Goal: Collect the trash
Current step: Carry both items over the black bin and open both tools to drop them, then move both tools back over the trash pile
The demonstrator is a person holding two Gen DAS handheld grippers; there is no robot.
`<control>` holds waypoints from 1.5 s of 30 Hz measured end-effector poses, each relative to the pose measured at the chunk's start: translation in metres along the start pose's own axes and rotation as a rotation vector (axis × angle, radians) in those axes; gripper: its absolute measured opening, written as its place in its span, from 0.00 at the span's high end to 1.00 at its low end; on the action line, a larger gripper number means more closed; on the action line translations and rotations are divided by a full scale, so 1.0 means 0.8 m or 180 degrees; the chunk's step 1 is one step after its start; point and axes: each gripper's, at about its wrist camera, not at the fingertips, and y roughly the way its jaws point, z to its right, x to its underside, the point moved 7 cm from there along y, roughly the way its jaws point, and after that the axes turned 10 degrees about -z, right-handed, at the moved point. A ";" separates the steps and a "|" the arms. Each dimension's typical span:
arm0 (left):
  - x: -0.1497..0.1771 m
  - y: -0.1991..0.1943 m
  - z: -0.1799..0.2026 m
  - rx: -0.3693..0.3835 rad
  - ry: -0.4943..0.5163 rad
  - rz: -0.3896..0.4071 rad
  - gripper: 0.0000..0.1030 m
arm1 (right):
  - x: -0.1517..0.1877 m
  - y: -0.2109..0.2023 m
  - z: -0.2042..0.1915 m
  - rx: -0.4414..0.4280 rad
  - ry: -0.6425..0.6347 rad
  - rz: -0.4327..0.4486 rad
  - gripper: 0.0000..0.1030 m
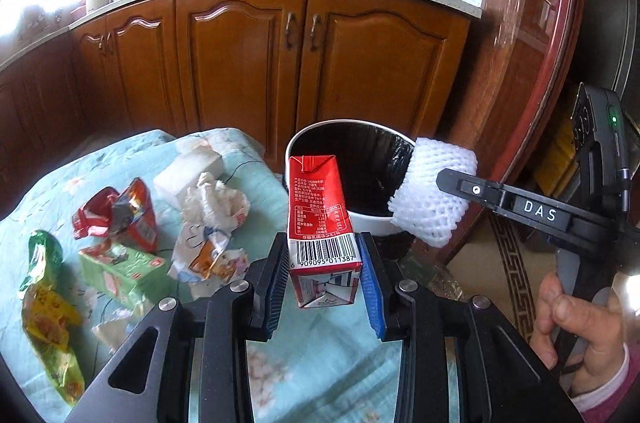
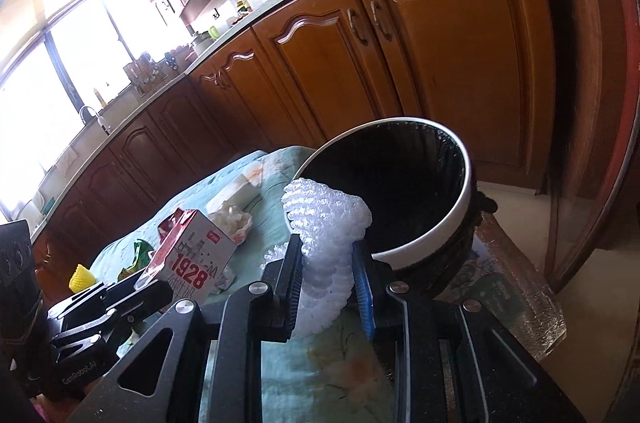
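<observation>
- The left gripper [image 1: 324,263] is clamped on a red and white milk carton with a barcode [image 1: 322,219], its blue pads pressed against the two sides near the carton's lower end; the carton stands lifted above the table, just near of the bin.
- The right gripper [image 2: 329,277] is closed on a white foam-mesh fruit sleeve [image 2: 326,223], which bulges out past the pads; in the left wrist view the sleeve [image 1: 434,189] hangs at the right rim of the bin.
- The round white waste bin with a black plastic liner [image 1: 376,223] stands at the far right end of the table, its mouth open. How much trash already lies inside I cannot tell, because the liner is dark.
- Neither held piece is in the bin yet, so by my reading this is the carrying step with the drop still to come for both hands.
- Plenty is left on the pale green flowered tablecloth [image 1: 256,179]: a crushed red carton [image 1: 120,213], a flattened green carton [image 1: 120,273], a green and yellow snack wrapper [image 1: 48,319], a crumpled white printed paper wrap [image 1: 212,223] and a white folded tissue block [image 1: 188,173].
- A small yellow ridged object [image 2: 82,277] also shows at the near left in the right wrist view; what it is I cannot say.
- I judge the task as under way, with most of the visible litter still uncollected.
</observation>
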 end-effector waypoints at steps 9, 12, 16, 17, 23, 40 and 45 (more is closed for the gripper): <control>-0.070 0.083 0.005 0.0224 -0.0042 -0.0161 0.69 | -0.055 0.037 0.041 0.0248 -0.0019 -0.0068 0.73; -0.089 0.108 0.000 0.0217 -0.0082 -0.0183 0.69 | -0.061 0.049 0.050 0.0292 -0.0046 -0.0120 0.74; -0.106 0.137 -0.004 0.0184 -0.0096 -0.0252 0.69 | -0.065 0.065 0.060 0.0346 -0.0082 -0.0209 0.74; -0.107 0.140 -0.003 0.0178 -0.0090 -0.0257 0.69 | -0.066 0.068 0.061 0.0363 -0.0095 -0.0222 0.74; -0.116 0.161 0.008 0.0154 -0.0061 -0.0290 0.68 | -0.070 0.083 0.071 0.0417 -0.0124 -0.0319 0.73; -0.040 0.070 -0.003 0.0145 -0.0323 -0.0055 0.33 | -0.063 0.060 0.057 0.0225 -0.0016 -0.0153 0.28; 0.004 0.029 -0.015 0.0073 -0.0453 0.0072 0.30 | -0.036 0.045 0.040 0.0082 0.0063 -0.0052 0.20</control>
